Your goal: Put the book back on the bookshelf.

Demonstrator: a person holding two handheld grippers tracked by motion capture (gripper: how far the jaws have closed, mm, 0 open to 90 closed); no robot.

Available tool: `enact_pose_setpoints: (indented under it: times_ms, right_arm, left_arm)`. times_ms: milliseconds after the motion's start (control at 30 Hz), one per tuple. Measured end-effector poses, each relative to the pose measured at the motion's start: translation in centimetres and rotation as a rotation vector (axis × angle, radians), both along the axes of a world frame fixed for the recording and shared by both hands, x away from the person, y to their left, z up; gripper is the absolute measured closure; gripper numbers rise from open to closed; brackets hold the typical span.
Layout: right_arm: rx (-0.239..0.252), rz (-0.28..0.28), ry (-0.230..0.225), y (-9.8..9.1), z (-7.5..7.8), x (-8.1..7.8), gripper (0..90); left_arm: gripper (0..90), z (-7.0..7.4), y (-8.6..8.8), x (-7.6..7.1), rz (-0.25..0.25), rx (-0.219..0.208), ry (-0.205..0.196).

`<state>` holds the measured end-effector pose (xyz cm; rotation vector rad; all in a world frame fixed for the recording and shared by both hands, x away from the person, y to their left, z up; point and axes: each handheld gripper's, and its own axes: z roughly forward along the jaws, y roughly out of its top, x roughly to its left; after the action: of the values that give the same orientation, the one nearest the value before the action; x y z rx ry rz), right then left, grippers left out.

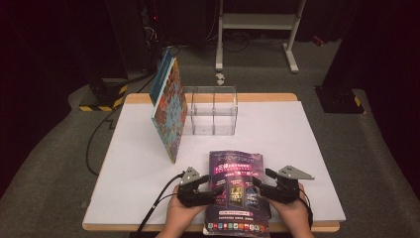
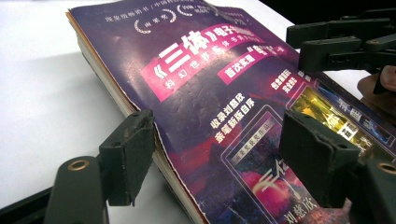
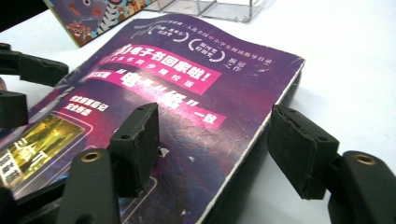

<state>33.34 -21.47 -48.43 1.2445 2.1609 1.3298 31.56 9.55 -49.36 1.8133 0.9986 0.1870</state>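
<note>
We are looking down on a white table (image 1: 129,163) with a wooden rim, standing on grey carpet in a dark room, a white metal frame (image 1: 257,22) standing beyond it. A purple book (image 1: 235,191) is lying flat at the near edge, its bottom end hanging slightly over the rim between the person's hands. The left gripper (image 1: 216,190) is straddling the book's left edge, jaws apart, one pad over the cover and one over bare table, neither pressing. The right gripper (image 1: 258,184) is doing likewise on the right edge, jaws spread, nothing clamped. Farther back a colourful picture book (image 1: 168,111) is standing tilted against a clear acrylic organiser (image 1: 212,111), touching its left side. We are seeing wide bare table to the left, to the right and between the purple book and the organiser.
</note>
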Motion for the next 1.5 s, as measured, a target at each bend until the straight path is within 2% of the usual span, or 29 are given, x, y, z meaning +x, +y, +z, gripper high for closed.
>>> enact_pose_setpoints:
  times_ms: [200,333,400,533,700,800,867,1000,1167,1400,1500]
  right_arm:
    - [0.010,-0.007,0.022,-0.4,-0.2,-0.1,30.4]
    - [0.011,0.001,0.031,-0.2,-0.3,-0.2,27.9]
    - [0.013,0.003,0.032,-0.1,-0.3,-0.3,27.7]
    - [0.022,0.004,0.038,-0.1,-0.4,-0.3,27.5]
    - [0.025,-0.006,0.039,-0.2,-0.4,-0.1,26.1]
    - [0.031,-0.021,0.046,-0.6,-0.5,0.0,25.8]
    - [0.038,-0.020,0.053,-0.8,-0.5,0.0,25.7]
    - [0.056,-0.020,0.072,-0.8,-0.7,-0.1,23.9]
    - [0.076,-0.017,0.100,-0.7,-0.9,0.2,19.0]
    - [0.106,0.007,0.133,-0.7,-1.1,0.6,19.4]
    - [0.105,0.009,0.141,-0.6,-1.1,0.6,20.4]
  left_arm:
    - [27.1,0.2,0.6,-0.3,0.011,-0.010,-0.030]
    - [25.3,-0.2,0.8,-0.6,0.020,-0.011,-0.021]
    - [24.4,-0.4,0.6,-0.6,0.015,-0.015,-0.003]
    - [25.8,-0.4,0.5,-0.5,0.023,-0.010,-0.001]
    - [27.9,0.1,-0.3,-0.5,0.007,0.026,-0.028]
    - [27.8,0.1,-0.5,-0.4,0.000,0.026,-0.036]
    - [28.0,-0.1,-0.5,-0.3,0.002,0.023,-0.030]
    - [27.0,-0.6,-0.2,-0.1,-0.003,-0.019,0.004]
    - [21.1,-0.8,-0.4,0.3,-0.016,-0.029,0.026]
    - [13.3,-1.2,-0.7,1.0,-0.024,-0.043,0.048]
    - [13.7,-1.1,-0.9,1.1,-0.027,-0.042,0.057]
